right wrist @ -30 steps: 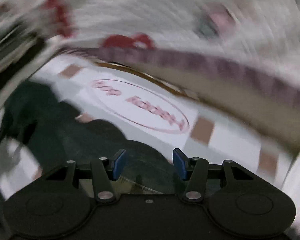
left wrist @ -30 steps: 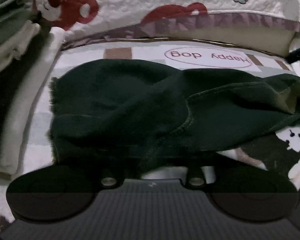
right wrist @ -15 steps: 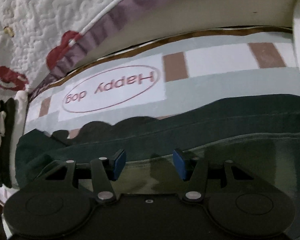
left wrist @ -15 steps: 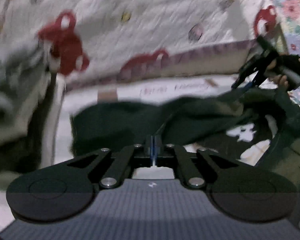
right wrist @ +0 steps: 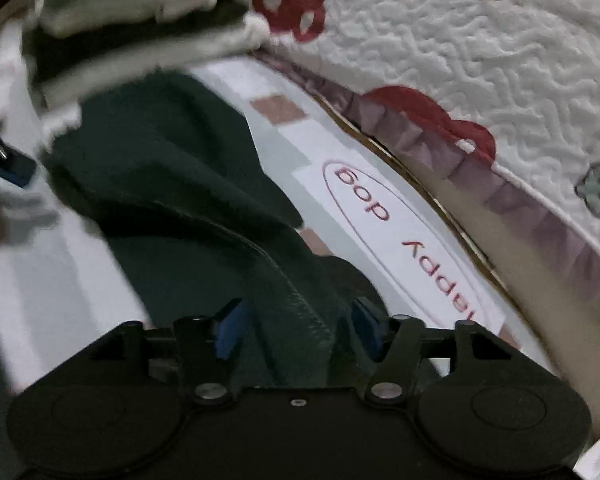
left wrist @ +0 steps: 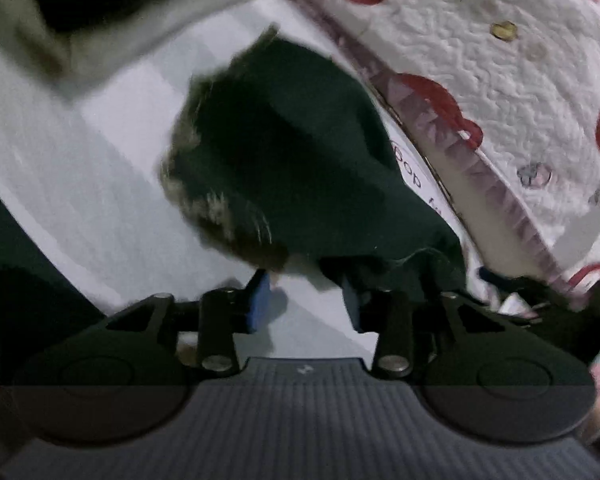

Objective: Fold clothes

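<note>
A dark green garment (left wrist: 292,160) with a frayed hem lies crumpled on the white "Happy dog" mat (right wrist: 380,220). My left gripper (left wrist: 305,302) hovers at the garment's near edge. Its jaws are opening, and only bare mat shows between the blue pads (left wrist: 260,300), while cloth hangs just beyond the right one. In the right wrist view the same garment (right wrist: 172,184) runs toward me as a thick seamed ridge. My right gripper (right wrist: 298,330) straddles that ridge, its jaws opening, with the cloth between the pads but not pinched.
A stack of folded clothes (right wrist: 132,12) sits at the mat's far left end (left wrist: 100,20). A white quilt with red bear prints (right wrist: 460,40) rises behind the mat. A blue-padded finger of the other gripper (right wrist: 8,164) shows at the left edge.
The left gripper was shut half a second ago and its jaws now stand apart. Both views have rolled sharply. The right gripper has come down over the garment's ridge, with its jaws a little wider.
</note>
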`<state>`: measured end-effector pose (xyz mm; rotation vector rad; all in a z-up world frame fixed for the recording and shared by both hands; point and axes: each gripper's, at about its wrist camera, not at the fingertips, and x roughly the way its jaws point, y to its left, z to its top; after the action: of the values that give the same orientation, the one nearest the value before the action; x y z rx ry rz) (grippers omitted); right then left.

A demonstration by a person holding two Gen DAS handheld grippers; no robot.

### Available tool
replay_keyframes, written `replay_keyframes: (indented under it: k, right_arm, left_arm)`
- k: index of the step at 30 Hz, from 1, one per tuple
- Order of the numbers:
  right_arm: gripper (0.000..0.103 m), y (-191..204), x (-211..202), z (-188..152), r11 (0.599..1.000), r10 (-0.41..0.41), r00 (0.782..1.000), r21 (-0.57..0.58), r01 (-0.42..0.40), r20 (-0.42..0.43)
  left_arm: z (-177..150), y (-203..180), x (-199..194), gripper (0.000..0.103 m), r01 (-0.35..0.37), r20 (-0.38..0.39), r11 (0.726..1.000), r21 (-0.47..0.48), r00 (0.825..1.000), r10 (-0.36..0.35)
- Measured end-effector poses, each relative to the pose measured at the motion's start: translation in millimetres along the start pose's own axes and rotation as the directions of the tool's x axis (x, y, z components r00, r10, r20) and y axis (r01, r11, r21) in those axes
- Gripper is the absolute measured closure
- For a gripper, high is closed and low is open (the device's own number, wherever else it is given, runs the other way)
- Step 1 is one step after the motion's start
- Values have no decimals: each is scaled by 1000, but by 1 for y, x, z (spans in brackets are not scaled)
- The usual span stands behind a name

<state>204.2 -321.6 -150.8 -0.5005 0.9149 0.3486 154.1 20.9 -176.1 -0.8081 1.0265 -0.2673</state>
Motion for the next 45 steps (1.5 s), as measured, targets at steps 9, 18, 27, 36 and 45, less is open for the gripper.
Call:
replay_keyframes:
  k: [9,18,27,36,45]
  right_arm:
    - [97,23,-27,-6,992,-8,995,-123,21,103]
    - [97,87,-72,-85,988,-18,999,-155,23,30]
    - [79,119,-50,-103,970,-143,986,-183,158,89]
    - [76,136,-36,-76,911,-201,956,-319,263,213]
    - [100,123,-44,-73,957,-147,978,-229,178,145]
  left_arm:
    - [-4,-2,3,62,-13,33,999,30,999,12]
    - [-14,8,-6,61,21,66,1000,-15,998,-20]
    - [-30,0,-9,60,-35,86,995,96,996,27]
    - [-49,-45,-10,52,-212,220,829,518,969,111]
    - [-26,-42,-40,33,-299,342,790,535,932,122]
